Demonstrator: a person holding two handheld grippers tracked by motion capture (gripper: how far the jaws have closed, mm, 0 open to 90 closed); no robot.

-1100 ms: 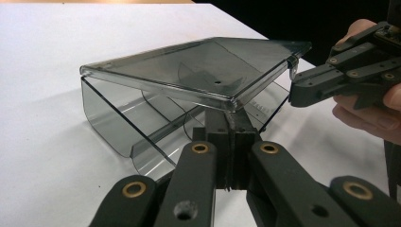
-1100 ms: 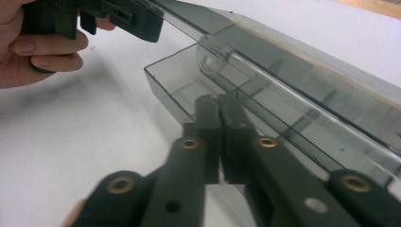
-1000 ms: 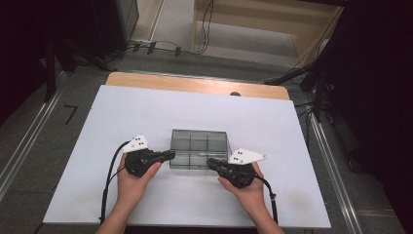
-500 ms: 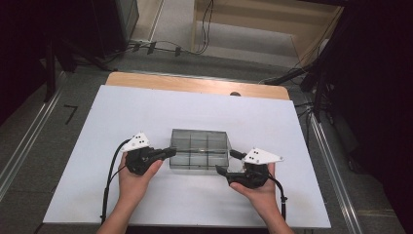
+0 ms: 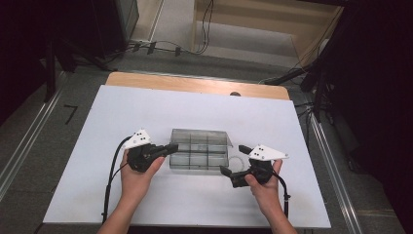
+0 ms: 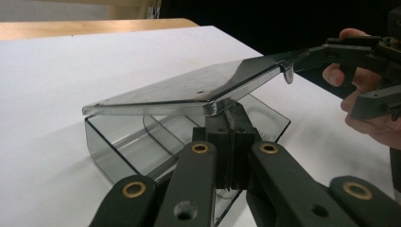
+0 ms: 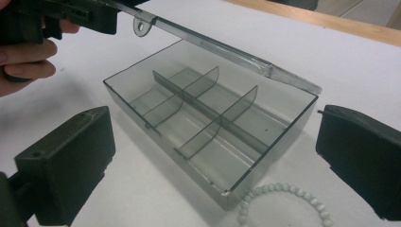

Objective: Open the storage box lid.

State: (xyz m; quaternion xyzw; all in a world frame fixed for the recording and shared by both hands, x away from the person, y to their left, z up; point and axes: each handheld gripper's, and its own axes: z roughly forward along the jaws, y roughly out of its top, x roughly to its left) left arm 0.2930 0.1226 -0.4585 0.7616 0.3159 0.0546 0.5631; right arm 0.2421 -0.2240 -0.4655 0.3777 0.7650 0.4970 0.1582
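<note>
Left gripper view: left claw [image 6: 226, 118] clenched on the rim of the box's [image 6: 118, 142] light, stiff, slippery lid [image 6: 189, 90], probably best held there; right claw [image 5: 233, 159], jaws just opening, grasps nothing.

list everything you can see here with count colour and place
compartment box: 1, smoky clear plastic, middle of the table, six sections
box lid: 1, smoky clear, raised at a tilt, edge pinched by the left gripper
bead bracelet: 1, white, on the table by the box's right end
table: 1, white top, wooden far edge
left gripper: 1, black, shut on the lid
right gripper: 1, black, jaws just opened, nothing between them
hands: 2, near edge
</note>
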